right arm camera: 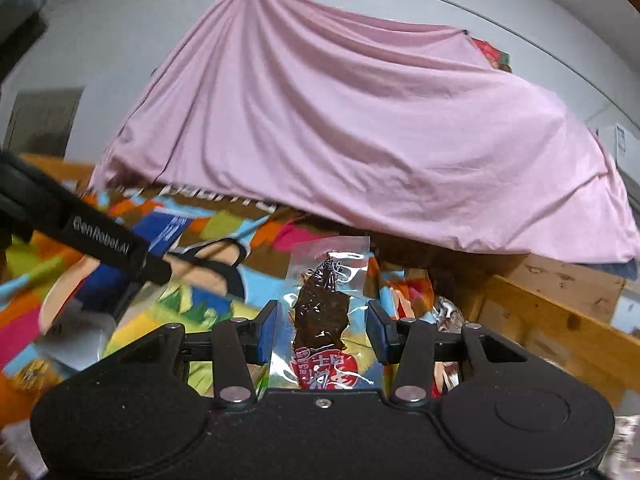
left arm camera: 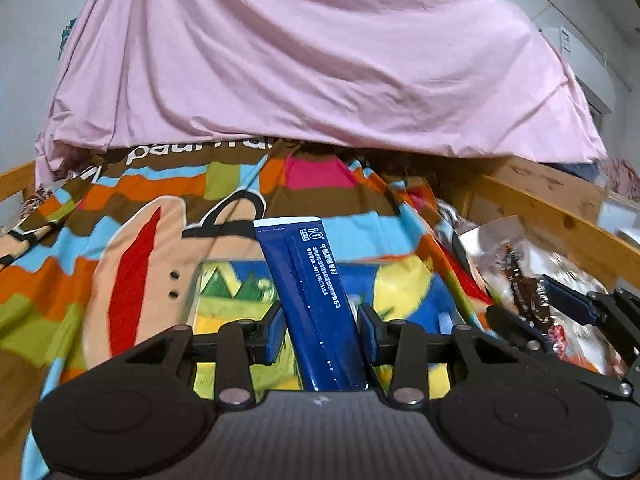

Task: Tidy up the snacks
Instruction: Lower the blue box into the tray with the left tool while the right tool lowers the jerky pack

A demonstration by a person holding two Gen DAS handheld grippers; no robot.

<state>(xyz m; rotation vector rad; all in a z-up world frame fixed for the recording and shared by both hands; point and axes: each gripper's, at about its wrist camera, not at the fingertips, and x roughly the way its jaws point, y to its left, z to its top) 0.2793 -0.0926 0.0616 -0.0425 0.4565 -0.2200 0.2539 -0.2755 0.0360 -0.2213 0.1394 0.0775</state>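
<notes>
In the left wrist view my left gripper (left arm camera: 322, 334) is shut on a dark blue snack packet (left arm camera: 312, 292) with white print; it sticks up between the blue pads above the colourful bedsheet (left arm camera: 132, 240). In the right wrist view my right gripper (right arm camera: 322, 330) is shut on a clear packet of dark brown dried snack (right arm camera: 325, 312) with a red label. The right gripper and its packet (left arm camera: 528, 280) also show at the right of the left wrist view. The left gripper's black body (right arm camera: 100, 240) crosses the left of the right wrist view.
A pink sheet (left arm camera: 320, 60) hangs over the back of the bed. A wooden bed rail (left arm camera: 560, 224) runs along the right. More shiny snack packets (right arm camera: 448, 312) lie by the rail. A clear box (left arm camera: 224, 280) with a cartoon print lies below the left gripper.
</notes>
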